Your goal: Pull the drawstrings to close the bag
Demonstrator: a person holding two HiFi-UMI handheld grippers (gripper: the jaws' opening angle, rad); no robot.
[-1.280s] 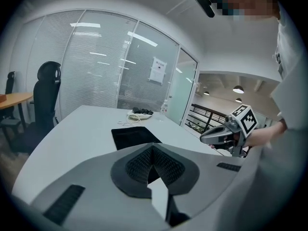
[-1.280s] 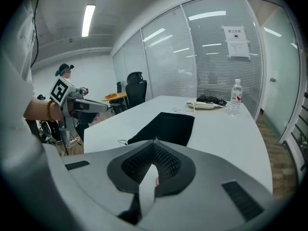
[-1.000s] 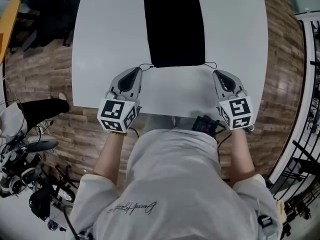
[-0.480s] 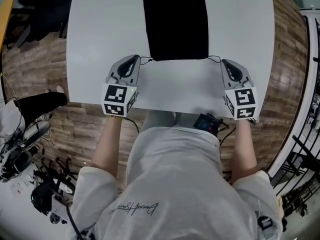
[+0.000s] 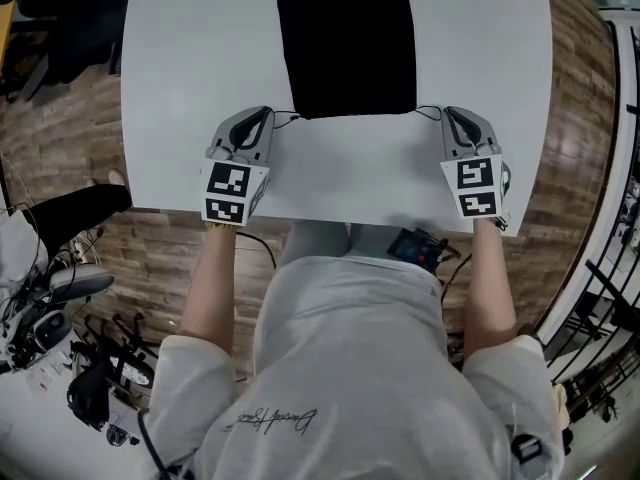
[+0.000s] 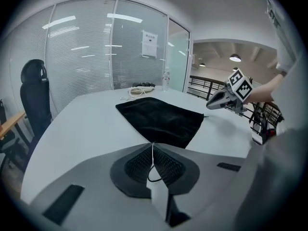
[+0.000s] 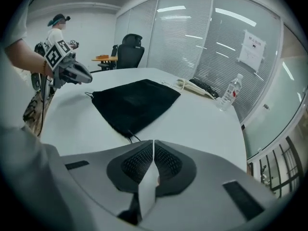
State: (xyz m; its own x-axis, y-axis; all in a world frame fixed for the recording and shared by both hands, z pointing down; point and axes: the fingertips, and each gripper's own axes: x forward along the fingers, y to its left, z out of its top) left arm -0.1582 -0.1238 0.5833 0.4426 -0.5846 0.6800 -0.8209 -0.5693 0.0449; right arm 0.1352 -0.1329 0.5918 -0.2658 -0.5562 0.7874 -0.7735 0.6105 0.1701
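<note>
- Black cloth bag (image 5: pixel 345 38) lies flat on the white table (image 5: pixel 190 68), with its long axis running straight away from the person. The near short edge is the mouth, and it is spread to full width (so I judge the closing has hardly begun).
- One cord leaves each near corner: the left drawstring (image 5: pixel 288 117) and the right drawstring (image 5: pixel 430 111). Each makes only a short run to the gripper beside it.
- The left gripper (image 5: pixel 268 113) sits just beside the near left corner, clenched on the left drawstring. Its own view shows a small loop of cord hanging between the pressed pads.
- The right gripper (image 5: pixel 448 114) sits just beside the near right corner with its jaws pressed together. The right drawstring runs from the corner in under the tips, so I judge it pinched there, though no cord shows between the pads themselves.
- The bag's mouth lies between the two grippers, with the body of the bag stretching ahead of them. Each hand is nearest its own corner, and the cords come out sideways along the mouth. The pull therefore wants to go outward, with the hands moving apart.
- Bare table lies outward of both grippers up to the side edges. The near edge of the table is right under the marker cubes, so there is little surface left toward the body.
- A bottle (image 7: pixel 230 94) and some cables (image 7: pixel 192 85) sit by the bag's far end, well apart from the mouth.
</note>
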